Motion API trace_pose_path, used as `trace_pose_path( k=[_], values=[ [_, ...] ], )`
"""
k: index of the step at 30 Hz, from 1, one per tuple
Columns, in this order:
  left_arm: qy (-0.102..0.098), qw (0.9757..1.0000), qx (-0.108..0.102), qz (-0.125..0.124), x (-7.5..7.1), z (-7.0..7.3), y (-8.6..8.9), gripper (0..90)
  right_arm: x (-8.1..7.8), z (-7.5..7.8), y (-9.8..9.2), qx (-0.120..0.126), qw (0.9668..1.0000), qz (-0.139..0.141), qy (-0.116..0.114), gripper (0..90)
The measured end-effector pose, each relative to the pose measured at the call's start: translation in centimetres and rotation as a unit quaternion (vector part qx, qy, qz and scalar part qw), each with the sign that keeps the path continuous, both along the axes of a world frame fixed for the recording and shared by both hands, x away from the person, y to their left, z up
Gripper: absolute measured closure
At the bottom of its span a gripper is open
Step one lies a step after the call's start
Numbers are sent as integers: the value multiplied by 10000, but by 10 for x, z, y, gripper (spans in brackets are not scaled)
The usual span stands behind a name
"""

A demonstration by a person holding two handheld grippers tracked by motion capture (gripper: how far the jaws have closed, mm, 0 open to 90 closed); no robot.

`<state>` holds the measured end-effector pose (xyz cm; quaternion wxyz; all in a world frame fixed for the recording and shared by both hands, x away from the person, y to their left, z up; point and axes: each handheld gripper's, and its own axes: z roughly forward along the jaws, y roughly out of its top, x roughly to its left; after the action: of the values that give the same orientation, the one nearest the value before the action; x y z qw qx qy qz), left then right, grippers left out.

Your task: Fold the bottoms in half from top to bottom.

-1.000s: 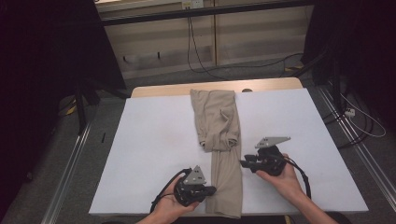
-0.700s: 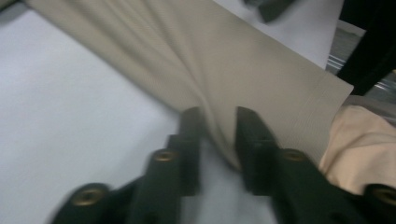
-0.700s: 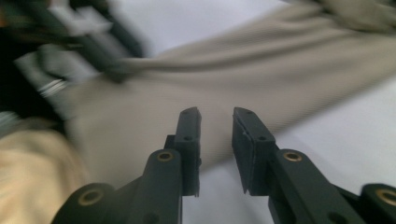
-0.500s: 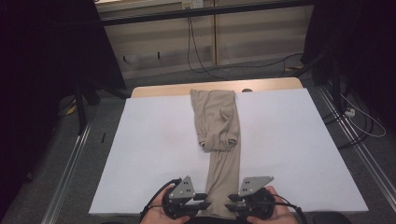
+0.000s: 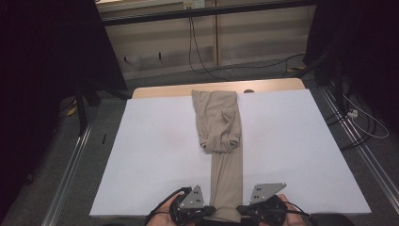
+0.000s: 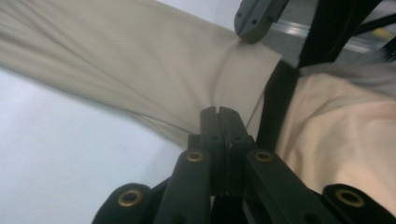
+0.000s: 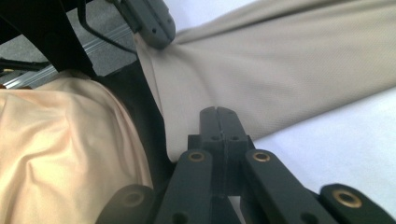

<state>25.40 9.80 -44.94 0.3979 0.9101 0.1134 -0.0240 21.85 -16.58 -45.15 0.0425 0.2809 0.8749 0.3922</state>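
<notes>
Black left gripper (image 5: 212,210) and black right gripper (image 5: 240,209) at the lower edge of the high view, each topped with a grey three-cornered plate dotted with screws. Black cables looping off beside both. Matte black fingers (image 6: 219,122) with brass-ringed pivot screws low in the gripper views. Pale peach garment worn.

Trousers (image 5: 221,141) lie lengthwise on table (image 5: 301,155), along centre, far part folded double. Left gripper (image 5: 212,209) at near hem's left corner, right gripper (image 5: 239,209) at right corner, near table's front edge.
</notes>
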Motion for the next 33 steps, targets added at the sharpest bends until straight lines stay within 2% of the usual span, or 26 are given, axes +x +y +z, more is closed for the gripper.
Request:
trace_pose_path(
  k=[1,2,5,7,8,9,10,12,13,14,15,16,17,18,19,20,22,23,25,26,27,29,31,33],
  values=[
    [165,9998,-85,57,2,1,0,817,2,2,-1,94,9999,-56,-32,900],
    [163,9998,-89,114,4,3,1,737,7,6,-3,218,9997,-107,-72,900],
    [-95,9986,-217,471,19,10,5,645,28,14,-8,355,9980,-463,-227,845],
    [-297,9955,-318,843,41,17,8,592,53,19,-12,233,9961,-728,-432,812],
    [-348,9946,-275,940,49,19,8,590,66,20,-13,228,9954,-817,-442,811],
    [-448,9928,-302,1070,64,21,8,580,76,21,-14,195,9948,-881,-475,801],
    [-497,9917,-305,1146,74,22,9,549,93,22,-14,159,9930,-1040,-541,786],
    [-508,9869,-307,1497,99,24,6,515,116,24,-13,183,9920,-1148,-494,776],
    [-541,9841,-266,1669,114,24,3,502,127,26,-12,93,9903,-1259,-578,746],
    [-615,9819,-268,1770,122,25,1,490,141,27,-10,81,9889,-1352,-612,721],
    [-595,9788,-404,1919,134,25,-3,478,149,28,-8,133,9893,-1345,-554,710],
    [-560,9779,-405,1974,141,26,-5,476,160,28,-5,121,9881,-1415,-582,697],
    [-581,9758,-430,2065,149,25,-8,473,166,28,-3,109,9871,-1484,-589,661],
    [-698,9734,-395,2144,156,23,-12,455,172,27,-1,162,9868,-1496,-596,641],
    [-598,9724,-377,2224,163,19,-16,443,177,26,2,178,9868,-1488,-607,634],
    [-576,9733,-253,2207,167,17,-19,440,183,23,6,53,9855,-1565,-657,610],
    [-786,9712,-164,2243,173,11,-25,434,189,18,9,35,9856,-1585,-589,611],
    [-733,9714,-216,2250,175,8,-28,434,190,17,11,-23,9852,-1598,-613,633],
    [-682,9711,-155,2282,178,6,-31,449,190,14,12,-54,9849,-1634,-576,713],
    [-622,9718,-169,2270,179,5,-32,485,189,14,11,12,9847,-1657,-547,765],
    [-463,9719,-287,2288,179,6,-32,562,188,15,10,31,9840,-1689,-568,833],
    [-387,9715,-405,2304,178,10,-32,685,185,20,4,146,9831,-1711,-637,895],
    [-325,9728,-487,2241,176,13,-31,771,180,25,-2,222,9828,-1693,-700,900],
    [-293,9729,-567,2222,174,17,-29,784,174,29,-10,314,9822,-1703,-724,900]
  ],
)
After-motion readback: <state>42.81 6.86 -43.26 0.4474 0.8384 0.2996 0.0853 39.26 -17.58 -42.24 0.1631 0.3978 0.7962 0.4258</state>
